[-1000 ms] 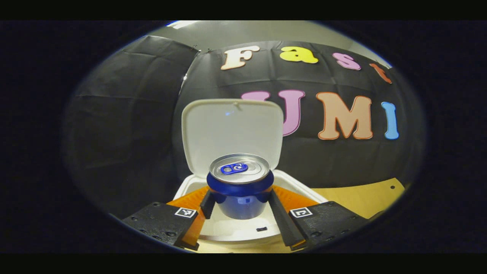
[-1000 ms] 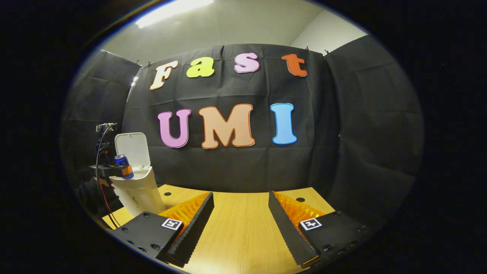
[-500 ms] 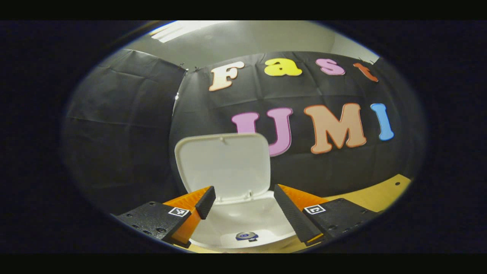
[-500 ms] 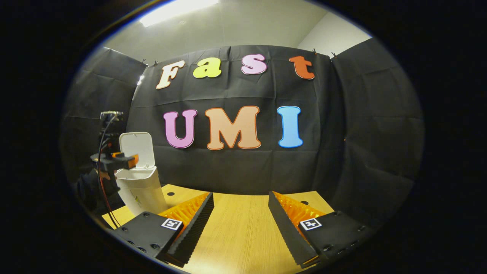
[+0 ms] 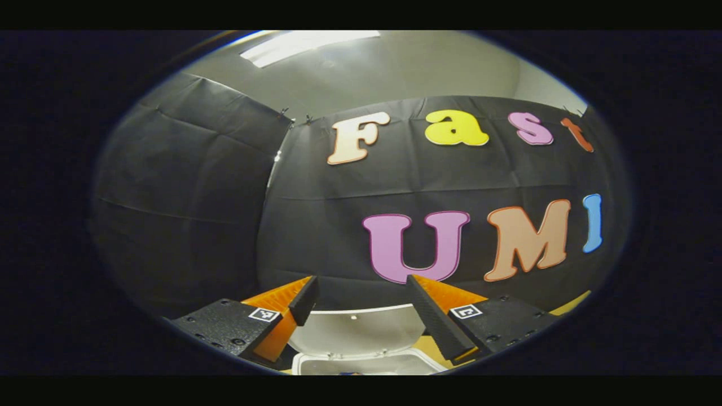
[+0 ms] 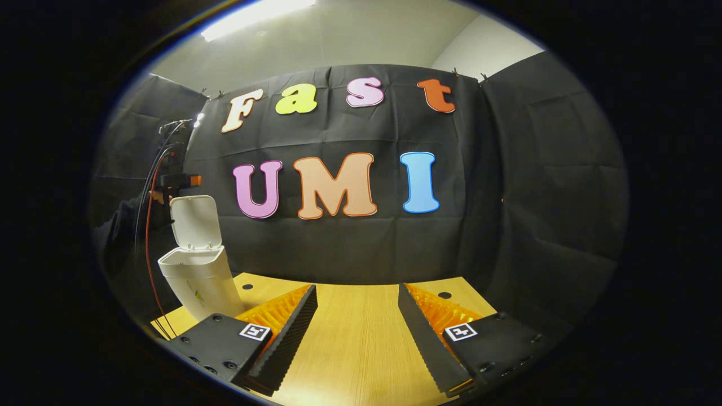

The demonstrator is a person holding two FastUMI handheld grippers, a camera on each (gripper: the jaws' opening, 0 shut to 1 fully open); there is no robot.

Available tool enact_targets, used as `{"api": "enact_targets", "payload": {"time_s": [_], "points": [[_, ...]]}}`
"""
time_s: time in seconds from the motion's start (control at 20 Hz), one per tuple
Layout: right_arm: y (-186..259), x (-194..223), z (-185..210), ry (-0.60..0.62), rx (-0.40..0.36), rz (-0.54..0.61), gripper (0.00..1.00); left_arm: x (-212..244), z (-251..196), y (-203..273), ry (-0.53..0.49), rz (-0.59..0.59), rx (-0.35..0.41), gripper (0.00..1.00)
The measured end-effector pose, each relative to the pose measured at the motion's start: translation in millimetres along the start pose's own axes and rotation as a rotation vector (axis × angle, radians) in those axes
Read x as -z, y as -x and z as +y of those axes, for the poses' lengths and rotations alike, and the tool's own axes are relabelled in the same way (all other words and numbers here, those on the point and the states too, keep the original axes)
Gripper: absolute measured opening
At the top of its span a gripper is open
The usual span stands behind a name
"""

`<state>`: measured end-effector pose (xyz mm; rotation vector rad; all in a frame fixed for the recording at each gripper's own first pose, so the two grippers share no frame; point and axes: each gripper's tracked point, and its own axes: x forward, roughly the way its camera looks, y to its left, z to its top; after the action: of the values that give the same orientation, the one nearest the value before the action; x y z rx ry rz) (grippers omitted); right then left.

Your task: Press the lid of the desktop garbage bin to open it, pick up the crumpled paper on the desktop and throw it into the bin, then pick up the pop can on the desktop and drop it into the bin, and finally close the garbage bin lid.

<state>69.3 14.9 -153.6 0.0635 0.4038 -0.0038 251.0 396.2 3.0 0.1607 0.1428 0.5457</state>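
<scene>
The pop can is gone from my left gripper [image 5: 361, 307]; its jaws now gape, risen above the bin's lid [image 5: 355, 334].

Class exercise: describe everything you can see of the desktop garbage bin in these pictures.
The garbage bin is a white, plastic-looking tub that narrows toward its base and stands upright on the wooden table near the left edge. Its hinged lid stands open, raised nearly vertical behind the mouth. The left gripper hovers above the lid, apparently not touching it.
</scene>
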Motion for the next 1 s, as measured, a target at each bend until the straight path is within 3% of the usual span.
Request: {"api": "enact_targets", "payload": {"time_s": [0.15, 0.4, 0.45, 0.55, 0.75, 0.8, 1.0], "points": [[0.2, -4.4, 0.6, 0.010, 0.004, -0.012, 0.96, 38.5, -4.2, -3.0, -0.042, 0.165, 0.043, 0.93], [-8.1, -5.0, 11.0, 0.003, -0.042, -0.015, 0.96, 35.5, -13.7, 31.4, 0.036, 0.162, 0.076, 1.00], [-8.9, -3.0, 13.5, 0.006, -0.055, -0.012, 0.96, 40.9, -15.6, 47.1, 0.030, 0.172, 0.088, 0.92], [-11.9, 1.3, 17.0, 0.011, -0.080, -0.002, 0.96, 48.8, -22.6, 77.4, 0.015, 0.173, 0.110, 0.92], [-16.2, 8.0, 23.1, 0.020, -0.118, 0.014, 0.96, 103.5, -38.4, 135.1, 0.029, 0.259, 0.148, 0.97], [-15.3, 12.9, 23.4, 0.025, -0.124, 0.019, 0.96, 114.4, -38.8, 141.7, 0.020, 0.271, 0.149, 0.92], [-17.7, 32.8, 29.0, 0.050, -0.151, 0.062, 0.96, 157.9, -40.4, 154.3, -0.005, 0.326, 0.138, 0.93]]}}
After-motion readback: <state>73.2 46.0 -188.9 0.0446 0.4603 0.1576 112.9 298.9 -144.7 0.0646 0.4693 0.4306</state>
